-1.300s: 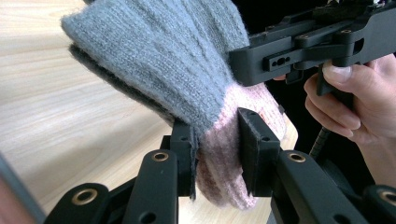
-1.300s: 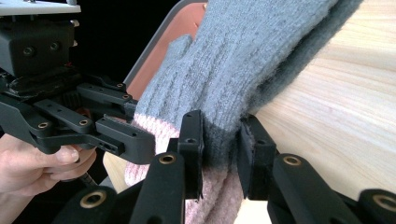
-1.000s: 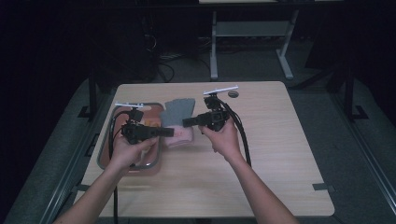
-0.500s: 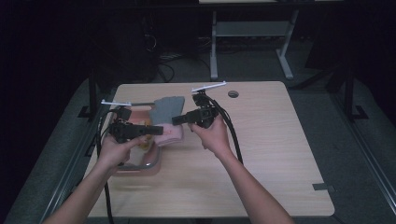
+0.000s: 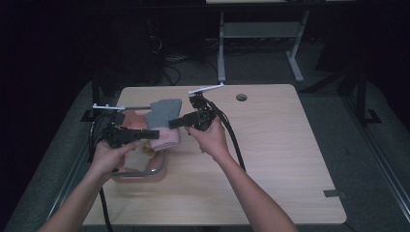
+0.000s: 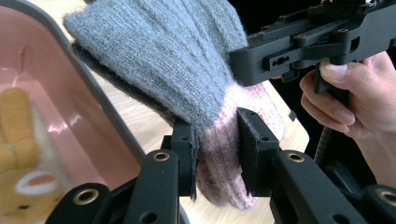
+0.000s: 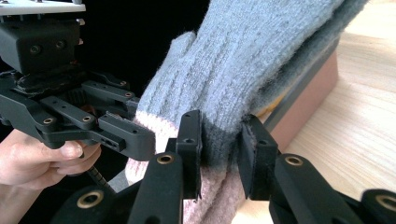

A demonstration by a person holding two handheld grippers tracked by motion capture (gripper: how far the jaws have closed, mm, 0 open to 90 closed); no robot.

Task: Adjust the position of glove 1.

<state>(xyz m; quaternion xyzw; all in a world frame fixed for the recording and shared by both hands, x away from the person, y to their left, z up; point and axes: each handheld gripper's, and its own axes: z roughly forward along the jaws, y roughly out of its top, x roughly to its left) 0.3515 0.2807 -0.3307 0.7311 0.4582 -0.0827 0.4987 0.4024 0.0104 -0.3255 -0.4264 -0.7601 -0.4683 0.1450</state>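
Note:
A knitted glove (image 5: 163, 122), grey with a pink cuff, is held in the air between both grippers over the left part of the table. My left gripper (image 5: 147, 135) is shut on the pink cuff (image 6: 219, 158), its jaws pinching the knit from both sides. My right gripper (image 5: 175, 123) is shut on the glove (image 7: 247, 74) where grey meets pink. The grey fingers (image 6: 154, 51) stand up and away from both grippers. Each gripper faces the other, a few centimetres apart.
A pink tray (image 5: 145, 166) with a grey rim lies on the wooden table (image 5: 270, 159) under the left hand; a yellow and orange soft toy (image 6: 21, 154) lies in it. A round hole (image 5: 241, 97) sits near the table's far edge.
Both hands have shifted left with the glove. The glove has come up off the tray's right edge and now hangs between the two grippers.

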